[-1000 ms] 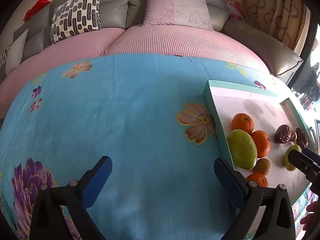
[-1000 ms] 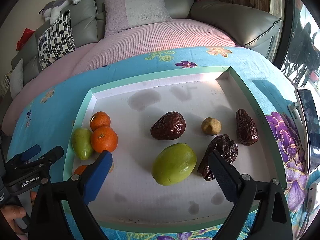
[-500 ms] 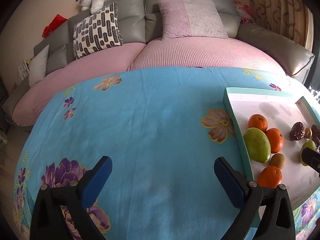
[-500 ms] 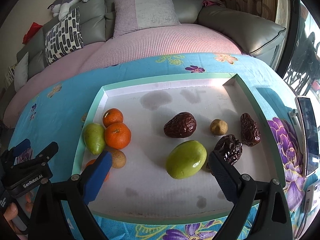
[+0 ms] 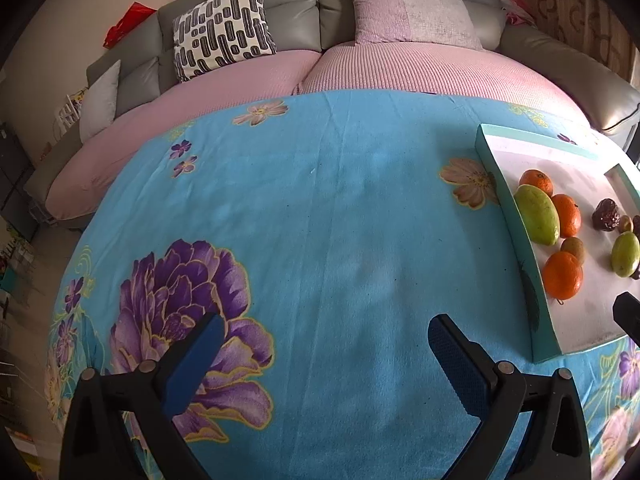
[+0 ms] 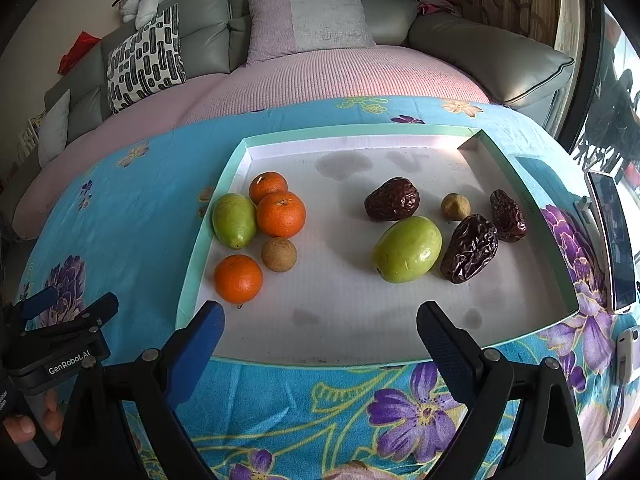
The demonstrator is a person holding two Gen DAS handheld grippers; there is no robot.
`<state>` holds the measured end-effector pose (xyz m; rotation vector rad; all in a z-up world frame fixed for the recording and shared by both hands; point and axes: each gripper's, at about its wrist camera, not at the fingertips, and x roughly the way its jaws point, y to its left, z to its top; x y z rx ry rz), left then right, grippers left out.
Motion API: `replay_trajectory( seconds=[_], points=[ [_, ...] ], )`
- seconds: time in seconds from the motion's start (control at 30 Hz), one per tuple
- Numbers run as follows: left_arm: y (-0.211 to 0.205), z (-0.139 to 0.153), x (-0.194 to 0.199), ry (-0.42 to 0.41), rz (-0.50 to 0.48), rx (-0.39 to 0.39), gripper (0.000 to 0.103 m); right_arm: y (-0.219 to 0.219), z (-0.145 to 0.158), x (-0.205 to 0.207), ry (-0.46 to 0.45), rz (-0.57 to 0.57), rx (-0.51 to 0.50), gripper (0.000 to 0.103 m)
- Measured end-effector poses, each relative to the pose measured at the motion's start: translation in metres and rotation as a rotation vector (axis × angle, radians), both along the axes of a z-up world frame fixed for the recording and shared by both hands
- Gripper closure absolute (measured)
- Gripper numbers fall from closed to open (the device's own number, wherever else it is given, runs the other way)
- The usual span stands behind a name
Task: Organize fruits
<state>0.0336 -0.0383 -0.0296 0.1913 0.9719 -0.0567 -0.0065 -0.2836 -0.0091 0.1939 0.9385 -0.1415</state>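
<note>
Lying inside the shallow green-rimmed tray [image 6: 524,184], the fruits sit in two loose clusters. Toward its left wall, three oranges [image 6: 281,214] gather with a green mango [image 6: 234,220] that touches the nearest of them, and a small brown round fruit [image 6: 279,254] rests just beside the pair. Toward the right, a second green mango [image 6: 408,249] leans against a wrinkled dark date [image 6: 470,249], with two more dates [image 6: 392,199] and another small brown fruit [image 6: 455,207] close behind.

Each cluster mixes kinds, so the sorting looks unfinished if grouping by type is the aim; if gathering everything into the tray is all that is wanted, it already lies so. One moment cannot settle which.

The right gripper [image 6: 320,328] hangs over the tray's near edge, its blue-padded fingers spread wide with nothing between them, aimed at the gap between the two clusters, a stance that leaves either group reachable. The left gripper [image 5: 324,334] is likewise spread and carrying nothing, hovering over bare blue floral tablecloth [image 5: 320,200] well to the left of the tray, probably held aside to keep the right one's path free.

A phone [image 6: 612,240] lies on the cloth just beyond the tray's right wall, and a grey sofa [image 6: 480,40] with cushions stands behind the table.
</note>
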Motion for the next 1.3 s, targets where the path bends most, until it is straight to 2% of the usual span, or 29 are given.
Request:
replay_trajectory(
  seconds=[0.23,0.4,1.3],
  points=[
    [0.025,-0.003,-0.013,0.028,0.034,-0.004,0.0,0.018,0.009,-0.023,-0.045,0.028,-0.011,0.006],
    [0.033,-0.001,-0.016,0.028,0.042,-0.011,0.0,0.019,0.006,-0.03,-0.033,0.025,-0.023,0.006],
    [0.032,0.001,-0.016,0.034,0.031,-0.039,0.0,0.02,0.003,-0.028,-0.024,0.025,-0.026,0.006]
  ],
)
